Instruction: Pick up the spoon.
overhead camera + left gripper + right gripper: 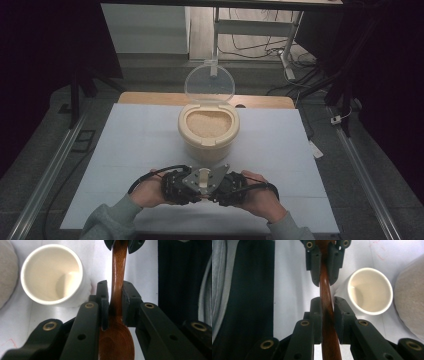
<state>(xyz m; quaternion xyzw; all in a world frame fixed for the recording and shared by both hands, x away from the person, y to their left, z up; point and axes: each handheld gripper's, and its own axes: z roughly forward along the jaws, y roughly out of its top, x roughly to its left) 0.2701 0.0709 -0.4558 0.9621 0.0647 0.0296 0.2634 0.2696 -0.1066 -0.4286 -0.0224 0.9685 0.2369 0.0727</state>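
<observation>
- Left gripper view first: wooden spoon (pixel 117 290) pinched at the neck between the left gripper (pixel 115 302) pads, bowl of the spoon toward the camera, handle running away into the facing jaws of the other gripper at the top edge; bowl looks bare of grain as far as visible
- Right gripper view: same spoon (pixel 326 305) squeezed on the handle by the right gripper (pixel 327 312), with the far pair of jaws closed on it further along; so held at both ends, level above the sheet
- High view: both grippers meeting low at the near edge of the table, left gripper (pixel 176 186) and right gripper (pixel 227 187) nose to nose, spoon between them hidden under the grey plates
- White cup (pixel 51 273) standing upright just beside the spoon, looking empty; seen again in the right gripper view (pixel 370 291)
- Rice bin (pixel 208 127) further back at mid-table, clear lid (pixel 209 84) flipped up, grain filling it near the rim
- White table cover (pixel 125 150) underneath
- Judged progress: early; lid up and spoon in grasp, seemingly mid-handover; scooping grain and filling the cup not yet begun
</observation>
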